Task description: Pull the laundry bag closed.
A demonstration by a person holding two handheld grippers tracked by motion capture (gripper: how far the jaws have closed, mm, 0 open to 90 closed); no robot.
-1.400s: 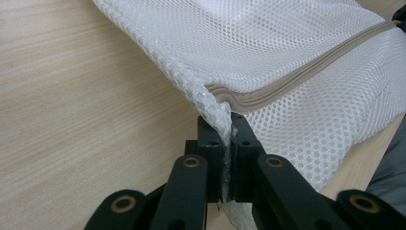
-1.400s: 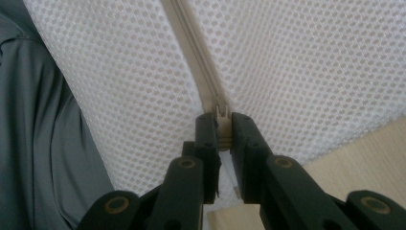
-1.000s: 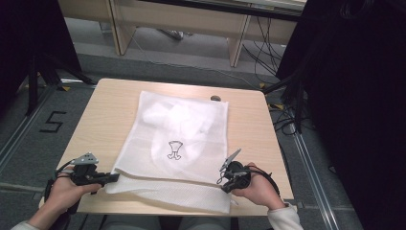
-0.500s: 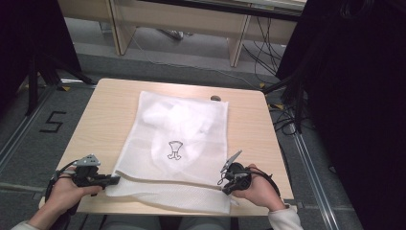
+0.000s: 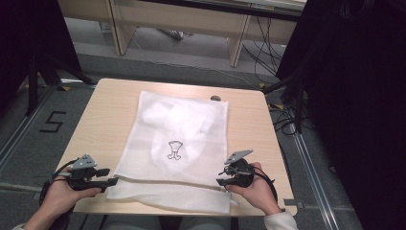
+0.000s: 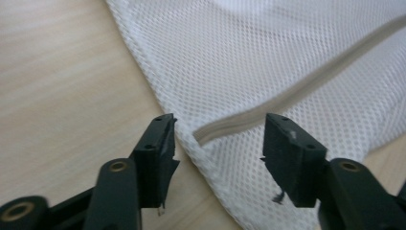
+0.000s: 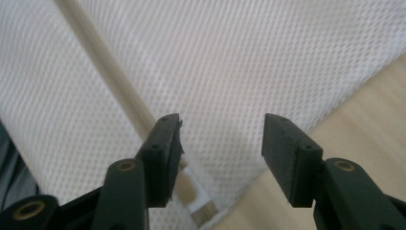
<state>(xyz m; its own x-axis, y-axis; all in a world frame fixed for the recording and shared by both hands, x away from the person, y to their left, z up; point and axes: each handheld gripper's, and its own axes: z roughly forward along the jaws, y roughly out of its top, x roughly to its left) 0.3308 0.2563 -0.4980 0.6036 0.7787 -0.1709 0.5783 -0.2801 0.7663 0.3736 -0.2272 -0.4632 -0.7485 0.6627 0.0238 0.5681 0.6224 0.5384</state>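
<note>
The bench [image 5: 110,115] carries a white mesh laundry bag [image 5: 179,143] lying flat at its centre, near edge folded over toward 6 o'clock. The zipper strip [image 6: 297,91] runs across that near edge. The left gripper [image 5: 107,182] sits at the bag's 8 o'clock corner, the right gripper [image 5: 221,177] at its 4 o'clock corner. Both sets of jaws have just been opening; they stand wide, mesh between them but unpressed.
</note>
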